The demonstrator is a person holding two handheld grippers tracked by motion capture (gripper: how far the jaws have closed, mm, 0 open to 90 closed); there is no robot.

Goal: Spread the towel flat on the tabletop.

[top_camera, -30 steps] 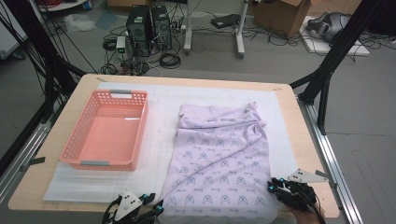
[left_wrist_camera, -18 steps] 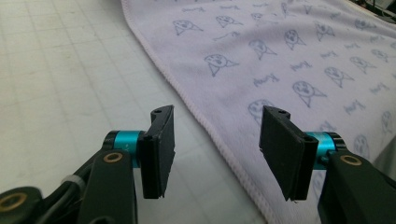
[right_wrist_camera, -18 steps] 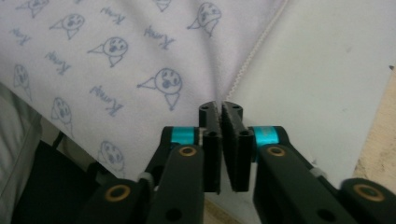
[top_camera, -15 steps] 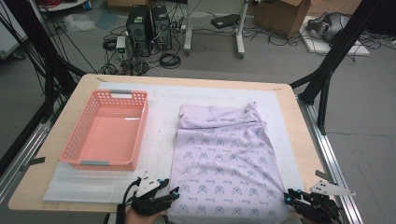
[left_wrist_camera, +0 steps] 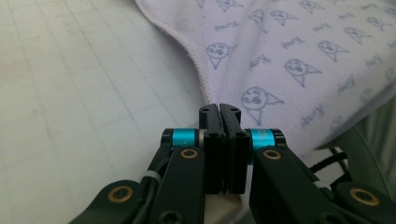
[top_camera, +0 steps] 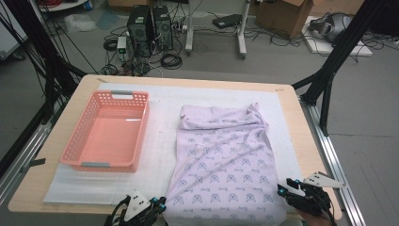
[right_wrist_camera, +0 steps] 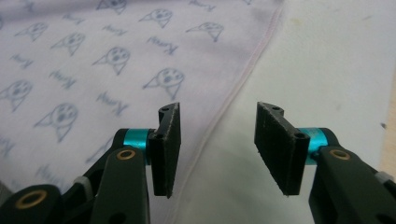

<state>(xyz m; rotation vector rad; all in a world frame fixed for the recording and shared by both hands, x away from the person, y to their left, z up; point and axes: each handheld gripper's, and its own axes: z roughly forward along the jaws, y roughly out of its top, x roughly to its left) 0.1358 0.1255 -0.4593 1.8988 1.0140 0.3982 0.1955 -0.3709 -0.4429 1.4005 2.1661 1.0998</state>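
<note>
**A:** Quick rundown of your setup: the lilac printed cloth point(top_camera: 221, 160) is spread flat on the white mat point(top_camera: 160, 155), right half of the table, with its far end bunched into a fold. The pink basket point(top_camera: 109, 132) sits just left of it, not touching.

**B:** And my tongs?

**A:** Your left gripper point(top_camera: 157, 205) is at the near left corner of the cloth. In the left gripper view point(left_wrist_camera: 219, 109) its jaws have just been closing and now sit pressed flat together, nothing between them; the cloth's hem runs just past the tips. Your right gripper point(top_camera: 286, 186) is at the near right corner. In the right gripper view point(right_wrist_camera: 217, 123) its jaws have just been opening and stand about half wide, straddling the cloth's pink-stitched edge without pinching it.

**B:** So you're holding nothing right now?

**A:** Yep, neither one has a grip on the cloth.
</note>
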